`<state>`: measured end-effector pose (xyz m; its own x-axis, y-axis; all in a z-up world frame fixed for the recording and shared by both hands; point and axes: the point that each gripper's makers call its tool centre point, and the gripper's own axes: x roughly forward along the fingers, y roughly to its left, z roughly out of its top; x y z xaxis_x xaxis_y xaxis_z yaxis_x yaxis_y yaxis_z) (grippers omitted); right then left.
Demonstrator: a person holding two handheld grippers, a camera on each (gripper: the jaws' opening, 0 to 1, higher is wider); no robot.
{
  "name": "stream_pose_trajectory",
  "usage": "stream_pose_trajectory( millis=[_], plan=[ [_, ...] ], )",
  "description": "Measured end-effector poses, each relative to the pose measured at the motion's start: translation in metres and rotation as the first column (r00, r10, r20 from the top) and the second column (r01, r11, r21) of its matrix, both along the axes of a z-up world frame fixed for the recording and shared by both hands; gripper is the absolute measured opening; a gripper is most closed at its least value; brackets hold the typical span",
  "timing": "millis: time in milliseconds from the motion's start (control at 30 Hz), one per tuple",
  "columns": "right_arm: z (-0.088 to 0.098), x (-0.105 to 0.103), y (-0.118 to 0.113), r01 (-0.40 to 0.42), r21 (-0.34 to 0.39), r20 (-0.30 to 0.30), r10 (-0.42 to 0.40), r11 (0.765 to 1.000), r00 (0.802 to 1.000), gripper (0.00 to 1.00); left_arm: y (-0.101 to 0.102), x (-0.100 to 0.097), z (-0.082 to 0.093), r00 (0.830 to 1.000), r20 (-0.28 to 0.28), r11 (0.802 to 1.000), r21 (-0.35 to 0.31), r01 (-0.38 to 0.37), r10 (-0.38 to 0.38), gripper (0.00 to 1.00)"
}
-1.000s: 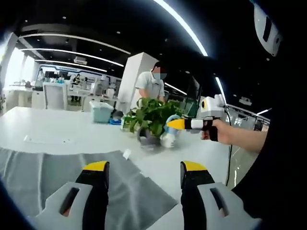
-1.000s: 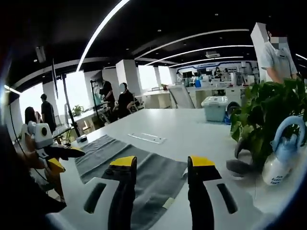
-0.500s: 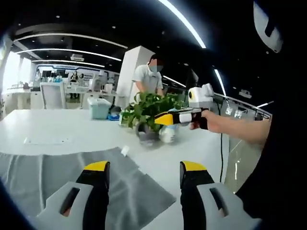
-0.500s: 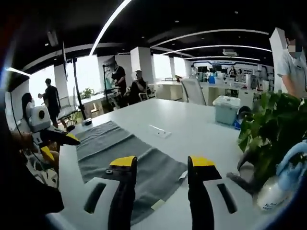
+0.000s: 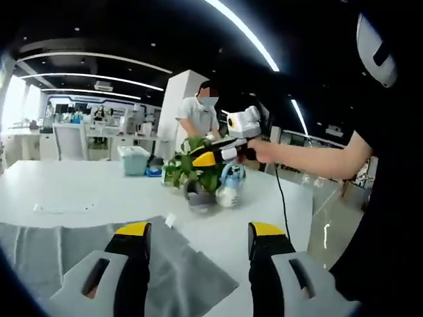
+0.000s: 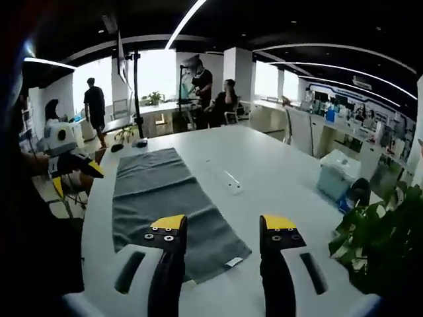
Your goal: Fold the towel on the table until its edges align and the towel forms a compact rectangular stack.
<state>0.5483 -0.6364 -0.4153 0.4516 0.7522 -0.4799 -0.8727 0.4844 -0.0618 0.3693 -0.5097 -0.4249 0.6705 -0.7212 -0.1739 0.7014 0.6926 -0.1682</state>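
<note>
A grey towel [image 6: 165,198] lies spread flat and long on the white table [image 6: 264,172], with a small white label at its near corner. My right gripper [image 6: 221,231] hovers open above that near end, nothing between its jaws. At the towel's left side my left gripper [image 6: 69,168] is held in a hand, its yellow tips apart. In the left gripper view the towel [image 5: 59,254] fills the lower left, and my left gripper [image 5: 198,238] stands open over its corner. Farther off, the right gripper [image 5: 215,155] is held up in front of a plant.
A potted green plant [image 5: 192,168] and a blue-and-white spray bottle [image 5: 228,188] stand past the towel's end. A pale storage box [image 6: 337,181] and a thin clear strip [image 6: 230,181] rest on the table. Several people stand or sit around other desks behind.
Both views have swung. The right gripper view now looks along the whole towel. In the left gripper view the right gripper has moved up and left, in front of the plant. The towel lies unmoved.
</note>
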Motion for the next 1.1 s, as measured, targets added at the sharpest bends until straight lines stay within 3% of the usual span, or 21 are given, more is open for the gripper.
stream_pose_trajectory(
  millis=[167, 333, 500, 633, 933, 1100],
  plan=[
    [0.009, 0.027, -0.007, -0.034, -0.072, 0.033, 0.037, 0.997, 0.999, 0.40, -0.013, 0.010, 0.009, 0.999, 0.025, 0.999, 0.035, 0.028, -0.029, 0.61],
    [-0.006, 0.038, -0.013, -0.065, -0.174, -0.006, 0.065, 0.983, 0.998, 0.40, -0.026, 0.013, -0.001, 0.997, 0.011, 0.990, 0.120, 0.074, -0.076, 0.62],
    [-0.016, 0.048, -0.010, -0.078, -0.213, -0.048, 0.069, 0.974, 0.996, 0.40, -0.038, 0.016, 0.000, 0.995, -0.030, 0.990, 0.106, 0.096, -0.093, 0.62],
    [-0.018, 0.056, -0.006, -0.065, -0.201, -0.085, 0.048, 0.977, 0.995, 0.40, -0.047, 0.020, 0.004, 0.992, -0.019, 0.984, 0.126, 0.126, -0.125, 0.59],
    [-0.051, 0.049, -0.004, -0.029, -0.252, -0.136, -0.006, 0.967, 0.991, 0.35, -0.057, 0.015, -0.017, 0.982, -0.041, 0.968, 0.169, 0.186, -0.182, 0.51],
    [-0.073, 0.046, -0.003, -0.029, -0.287, -0.167, -0.020, 0.957, 0.986, 0.34, -0.057, 0.008, -0.040, 0.976, -0.035, 0.942, 0.255, 0.219, -0.217, 0.51]
  ],
)
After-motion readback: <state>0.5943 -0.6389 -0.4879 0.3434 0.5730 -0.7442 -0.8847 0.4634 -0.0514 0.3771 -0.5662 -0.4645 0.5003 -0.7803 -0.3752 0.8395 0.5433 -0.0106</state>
